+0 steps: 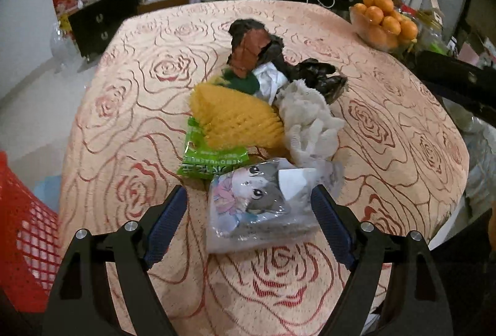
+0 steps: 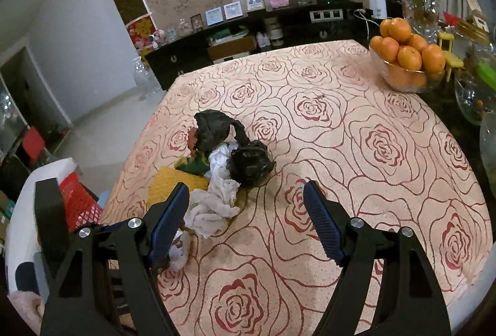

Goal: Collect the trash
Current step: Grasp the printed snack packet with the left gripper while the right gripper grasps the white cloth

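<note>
A pile of trash lies on the rose-patterned tablecloth. Nearest my left gripper is a clear plastic packet with a cartoon face; the open jaws stand on either side of it. Behind it lie a green wrapper, yellow foam netting, crumpled white tissue, a black bag and a brown-and-black wrapper. My right gripper is open and empty, above the cloth just right of the white tissue, black bag and yellow netting.
A red mesh basket stands off the table's left edge, also in the right wrist view. A glass bowl of oranges sits at the far right corner. A dark sideboard with ornaments lines the back wall.
</note>
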